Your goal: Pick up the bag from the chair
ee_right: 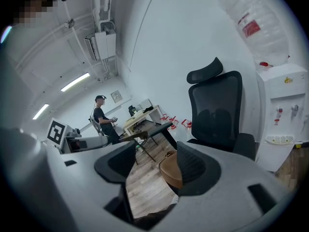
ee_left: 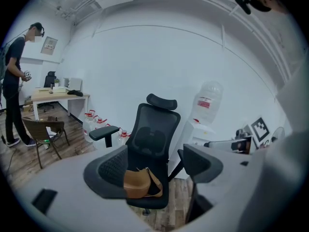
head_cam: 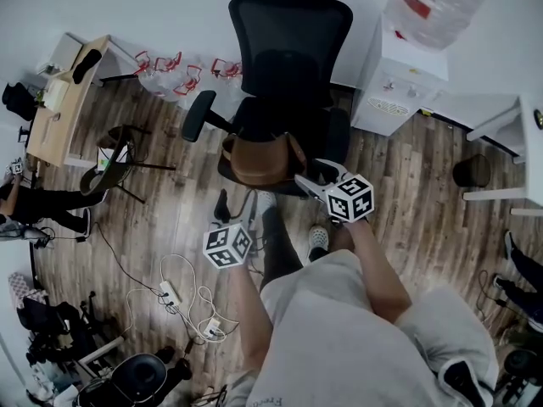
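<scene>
Figure. Approach to the chair [head_cam: 288, 32], with both tools unloaded.

The bag [head_cam: 254, 158], brown and soft-sided, is lying on the chair's seat, toward the front edge and clear of the backrest. Its strap is draping over its top. Judging from this, it is sitting where a frontal reach can meet it without going round the armrests.

The left gripper [ee_left: 154, 170] is hanging in front of the chair and well short of the seat. Its jaws are standing wide apart and are gripping nothing. Along its own line of sight the bag is showing in the gap between the two pads, but far beyond them and not in contact. The tool is probably being aimed at the seat so that the bag stays centred for a straight advance.

The right gripper [ee_right: 155, 168] is also facing the chair, nearer to it than the left one. From the head view its tips are reaching close to the seat's front corner, just beside the bag, and whether they are touching the seat cannot be told. Its jaws are likewise spread fully and are carrying nothing. In its own view the bag is appearing partly behind one pad instead of between the two. This suggests that the tool is coming in at a slant to the chair and needs turning toward the seat's middle before closing.

A water dispenser [head_cam: 399, 83] is standing just beside the chair, against the wall behind it. It is lying outside either line of reach.
</scene>
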Action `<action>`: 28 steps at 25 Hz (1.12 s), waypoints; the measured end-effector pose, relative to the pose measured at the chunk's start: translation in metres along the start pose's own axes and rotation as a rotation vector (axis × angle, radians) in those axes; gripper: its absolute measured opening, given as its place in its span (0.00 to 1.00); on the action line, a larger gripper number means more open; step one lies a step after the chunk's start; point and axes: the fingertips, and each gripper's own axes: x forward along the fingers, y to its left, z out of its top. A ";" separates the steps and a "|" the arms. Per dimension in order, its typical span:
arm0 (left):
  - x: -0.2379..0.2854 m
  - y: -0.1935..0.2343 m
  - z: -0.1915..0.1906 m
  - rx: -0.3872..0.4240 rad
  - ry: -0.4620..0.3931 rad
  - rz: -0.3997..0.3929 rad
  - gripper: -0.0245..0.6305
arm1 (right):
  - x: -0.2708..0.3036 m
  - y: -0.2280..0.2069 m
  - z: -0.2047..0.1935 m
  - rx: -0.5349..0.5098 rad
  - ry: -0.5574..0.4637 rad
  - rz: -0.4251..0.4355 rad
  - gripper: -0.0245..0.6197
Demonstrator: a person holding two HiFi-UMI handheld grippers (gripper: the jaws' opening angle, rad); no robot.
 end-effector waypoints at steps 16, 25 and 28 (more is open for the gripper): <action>0.126 0.112 0.013 -0.072 0.166 -0.110 0.58 | 0.145 -0.038 0.014 0.102 0.104 -0.133 0.50; 0.203 0.168 -0.030 -0.107 0.357 -0.223 0.58 | 0.217 -0.072 -0.016 0.227 0.193 -0.267 0.52; 0.224 0.163 -0.052 -0.095 0.430 -0.289 0.58 | 0.214 -0.091 -0.029 0.269 0.210 -0.332 0.52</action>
